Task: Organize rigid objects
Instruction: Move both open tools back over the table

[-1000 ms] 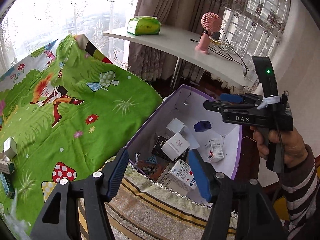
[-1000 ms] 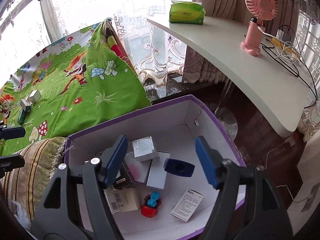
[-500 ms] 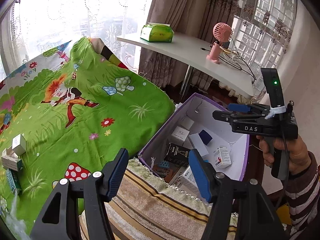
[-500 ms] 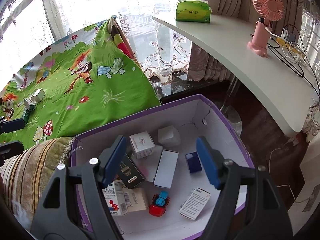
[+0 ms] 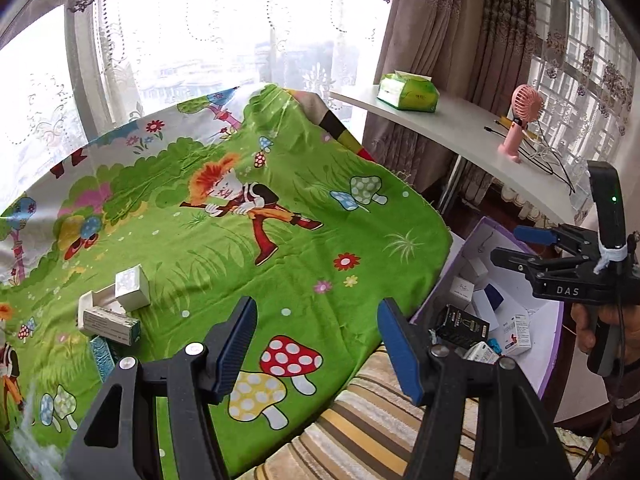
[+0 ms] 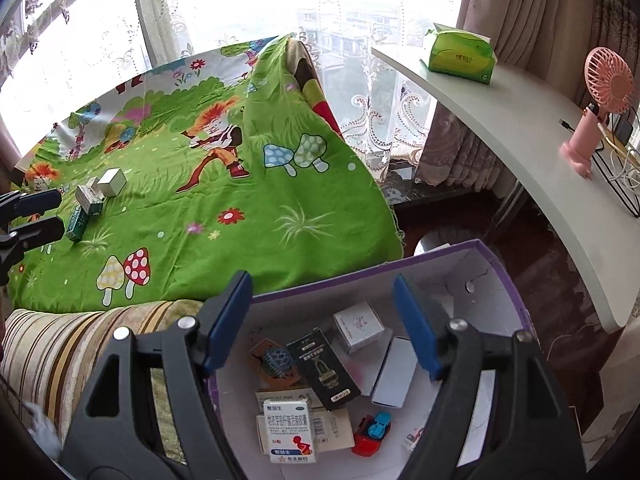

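Left wrist view: the left tool (image 5: 316,344), released and empty, should probably square up over the small boxes (image 5: 120,308) first.

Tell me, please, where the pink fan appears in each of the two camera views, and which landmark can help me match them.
Left wrist view: the pink fan stands at the upper right, on the white shelf, right of the green tissue box.
Right wrist view: the pink fan is at the right edge, on the same white shelf.
Shared landmark: the green tissue box, left of the fan in both.
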The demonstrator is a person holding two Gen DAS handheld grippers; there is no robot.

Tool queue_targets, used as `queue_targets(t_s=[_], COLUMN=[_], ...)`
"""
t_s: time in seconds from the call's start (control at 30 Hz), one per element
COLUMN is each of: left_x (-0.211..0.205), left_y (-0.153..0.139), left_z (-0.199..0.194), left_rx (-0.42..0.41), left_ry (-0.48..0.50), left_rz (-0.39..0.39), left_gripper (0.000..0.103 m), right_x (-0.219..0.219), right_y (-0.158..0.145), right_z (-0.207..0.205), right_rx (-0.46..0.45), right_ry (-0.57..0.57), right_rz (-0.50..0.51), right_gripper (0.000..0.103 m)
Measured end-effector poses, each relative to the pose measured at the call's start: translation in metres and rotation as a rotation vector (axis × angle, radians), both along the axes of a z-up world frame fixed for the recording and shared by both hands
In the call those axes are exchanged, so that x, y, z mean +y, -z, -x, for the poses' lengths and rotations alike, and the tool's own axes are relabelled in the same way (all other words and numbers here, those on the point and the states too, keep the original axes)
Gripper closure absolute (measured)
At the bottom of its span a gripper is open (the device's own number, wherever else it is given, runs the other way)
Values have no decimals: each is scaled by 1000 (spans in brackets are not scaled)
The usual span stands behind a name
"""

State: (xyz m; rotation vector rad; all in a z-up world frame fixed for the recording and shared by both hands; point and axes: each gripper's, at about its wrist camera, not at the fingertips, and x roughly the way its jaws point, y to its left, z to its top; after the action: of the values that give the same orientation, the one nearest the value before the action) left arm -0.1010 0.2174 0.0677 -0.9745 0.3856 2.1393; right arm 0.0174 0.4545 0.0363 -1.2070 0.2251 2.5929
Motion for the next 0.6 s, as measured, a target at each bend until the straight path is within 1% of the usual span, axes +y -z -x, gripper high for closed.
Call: queue_targets(t_s=[0.1,0.23,0.4,0.47,0.6], left_x=[-27,-70,-123,-135,-147], left_y=[3,20,50,62,84], left_z=[32,75,115,123,132], left_rx=[25,41,-41,-63,-104], left_ry=[-110,-305,-493,-532,-575], left_rz=[18,58,35,42,57], left_gripper=[39,39,39,39,39], right_x=[-16,-38,-64,-77,-105], right_y=[0,-1,-1,1,4], right_z=[19,45,81,96,123], right_rx=[-4,-5,-9,-7,-16], right_ry=[-38,-91,-156,-184,-247], right_rz=[-9,-14,-16,-13,-9], right_gripper=[27,27,27,27,27])
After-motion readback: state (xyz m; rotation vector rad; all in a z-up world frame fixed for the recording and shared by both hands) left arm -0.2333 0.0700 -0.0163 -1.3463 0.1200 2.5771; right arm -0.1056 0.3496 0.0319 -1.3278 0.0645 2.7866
